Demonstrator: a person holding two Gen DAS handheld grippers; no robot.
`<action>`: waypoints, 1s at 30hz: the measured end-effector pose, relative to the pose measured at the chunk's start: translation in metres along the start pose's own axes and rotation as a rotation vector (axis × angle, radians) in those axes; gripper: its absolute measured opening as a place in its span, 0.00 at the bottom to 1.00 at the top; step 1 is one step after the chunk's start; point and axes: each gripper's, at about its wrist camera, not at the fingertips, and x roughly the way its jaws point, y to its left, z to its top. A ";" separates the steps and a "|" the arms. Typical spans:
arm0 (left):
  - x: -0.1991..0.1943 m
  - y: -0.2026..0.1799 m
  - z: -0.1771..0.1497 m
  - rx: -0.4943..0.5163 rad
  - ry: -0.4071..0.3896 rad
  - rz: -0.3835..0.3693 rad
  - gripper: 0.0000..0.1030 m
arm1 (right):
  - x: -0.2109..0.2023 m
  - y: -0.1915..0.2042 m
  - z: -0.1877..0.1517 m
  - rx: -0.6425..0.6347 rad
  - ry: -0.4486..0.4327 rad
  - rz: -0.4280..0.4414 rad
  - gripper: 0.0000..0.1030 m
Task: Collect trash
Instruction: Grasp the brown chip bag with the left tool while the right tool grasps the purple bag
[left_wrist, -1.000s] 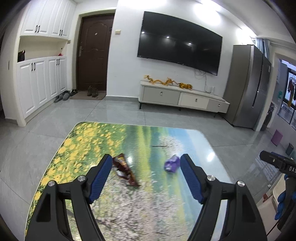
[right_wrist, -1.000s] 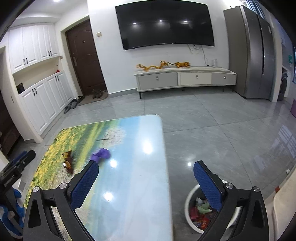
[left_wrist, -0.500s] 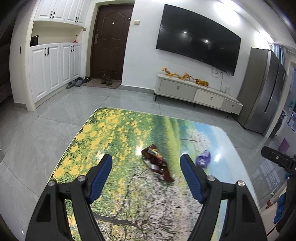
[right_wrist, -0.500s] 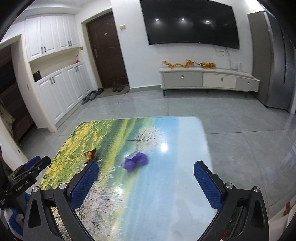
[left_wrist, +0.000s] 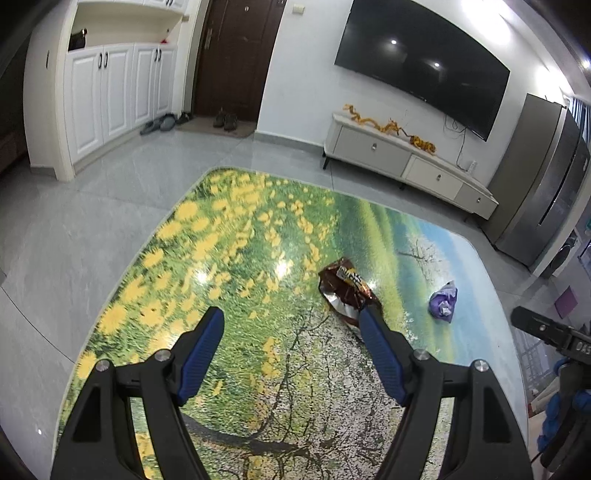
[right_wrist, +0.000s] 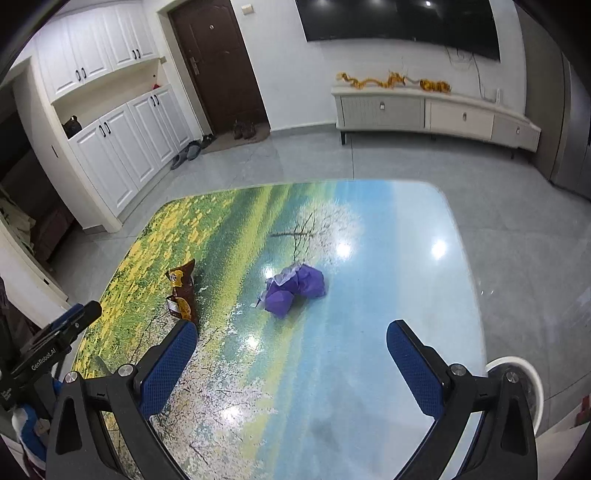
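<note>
While both grippers hang over the table (left_wrist: 155, 236) with nothing between their fingers, two pieces of trash lie on its printed top. Left gripper (left_wrist: 290, 323) stands wide, its right-hand finger just in front of the brown snack wrapper (left_wrist: 345, 290), which lies around the table's middle. Right gripper (right_wrist: 291, 334) is also spread wide, and the crumpled purple wrapper (right_wrist: 295, 288) lies ahead of it, between the fingers' line, nearer the table's right edge than the brown one. A white bin (right_wrist: 517, 373) shows past the table's near right corner. Both wrappers look feather-light, thin and crinkly, likely to slide on the glossy top. I would pinch the brown one across its raised, torn foil end and the purple one across its bunched middle
</note>
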 end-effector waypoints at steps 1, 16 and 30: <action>0.004 0.000 0.000 -0.002 0.008 -0.007 0.72 | 0.007 -0.001 0.002 0.003 0.012 0.003 1.00; 0.084 -0.044 0.021 0.055 0.139 -0.056 0.72 | 0.090 -0.005 0.024 0.049 0.110 0.048 0.86; 0.112 -0.051 0.017 0.078 0.181 -0.060 0.39 | 0.104 -0.015 0.029 0.031 0.105 0.058 0.46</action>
